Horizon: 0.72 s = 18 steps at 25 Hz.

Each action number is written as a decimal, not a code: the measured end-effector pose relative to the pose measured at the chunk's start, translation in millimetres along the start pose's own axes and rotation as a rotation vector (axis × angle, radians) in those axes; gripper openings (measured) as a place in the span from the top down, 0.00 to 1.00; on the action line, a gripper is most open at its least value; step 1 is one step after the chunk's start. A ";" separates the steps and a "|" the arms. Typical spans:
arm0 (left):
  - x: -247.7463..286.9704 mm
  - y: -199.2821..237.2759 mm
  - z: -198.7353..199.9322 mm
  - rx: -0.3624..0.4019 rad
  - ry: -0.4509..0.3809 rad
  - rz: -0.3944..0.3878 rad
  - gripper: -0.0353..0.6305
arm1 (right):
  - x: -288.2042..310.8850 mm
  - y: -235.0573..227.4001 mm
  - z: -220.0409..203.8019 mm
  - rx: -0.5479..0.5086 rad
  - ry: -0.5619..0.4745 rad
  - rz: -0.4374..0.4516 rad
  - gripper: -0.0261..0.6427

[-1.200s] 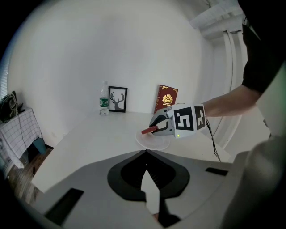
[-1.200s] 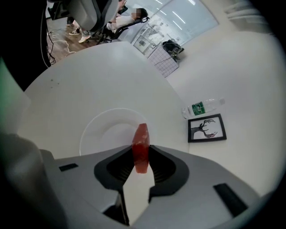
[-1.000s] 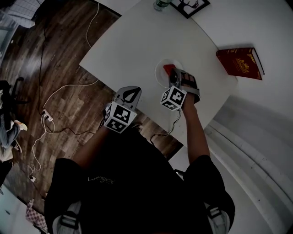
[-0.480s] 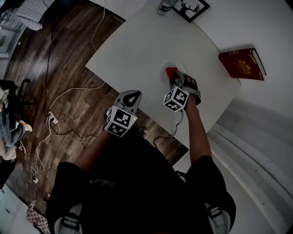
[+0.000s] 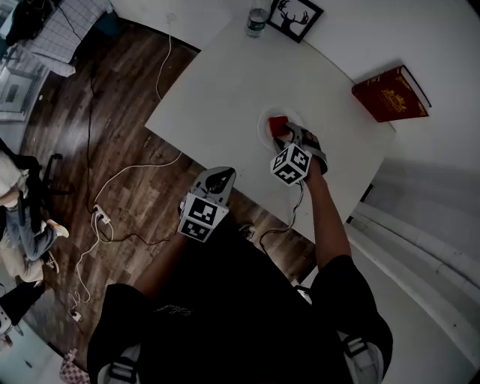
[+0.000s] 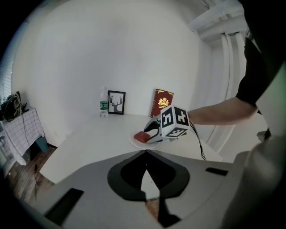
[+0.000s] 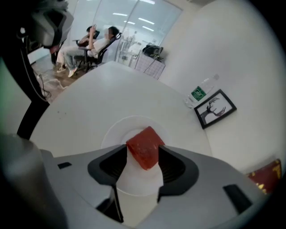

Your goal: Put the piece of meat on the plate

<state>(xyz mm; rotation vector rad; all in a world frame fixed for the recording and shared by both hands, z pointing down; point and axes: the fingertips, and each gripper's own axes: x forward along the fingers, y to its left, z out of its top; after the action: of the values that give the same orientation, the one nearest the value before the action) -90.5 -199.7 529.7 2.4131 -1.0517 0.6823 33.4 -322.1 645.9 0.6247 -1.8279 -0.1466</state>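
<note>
Right gripper view: piece of meat, frame centre, lying on plate between jaws of right gripper, just opened, released. Left gripper: clenched, empty. Risk: meat clinging to a pad, dragged off on withdrawal.

Right gripper angled down, fingers just opening around meat, left gripper closed

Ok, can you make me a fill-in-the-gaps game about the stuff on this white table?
1. The red block of meat lies on the round white ____.
2. The clear plastic bottle with a green label stands beside the black-framed ____ of a deer.
3. The dark red hardcover ____ with gold print lies near a corner of the white table.

Missing words: plate, picture, book.
</note>
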 end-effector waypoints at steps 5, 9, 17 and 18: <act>-0.3 -15.0 -5.5 0.021 -0.011 -0.012 0.94 | -20.3 5.9 0.8 0.132 -0.099 -0.033 0.62; 2.4 -28.5 -2.0 0.039 -0.028 -0.028 0.94 | -55.0 0.3 0.8 0.248 -0.191 -0.127 0.72; 9.8 -83.7 13.6 0.054 -0.070 -0.070 0.94 | -162.0 13.5 8.9 0.516 -0.433 -0.290 0.93; 10.6 -92.0 18.2 0.057 -0.084 -0.078 0.94 | -173.9 17.2 6.1 0.550 -0.452 -0.301 0.93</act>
<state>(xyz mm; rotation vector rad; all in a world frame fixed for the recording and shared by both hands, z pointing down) -9.5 -157.9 505.1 2.5369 -0.9763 0.5968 59.7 -224.5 503.2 1.3413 -2.2146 0.0236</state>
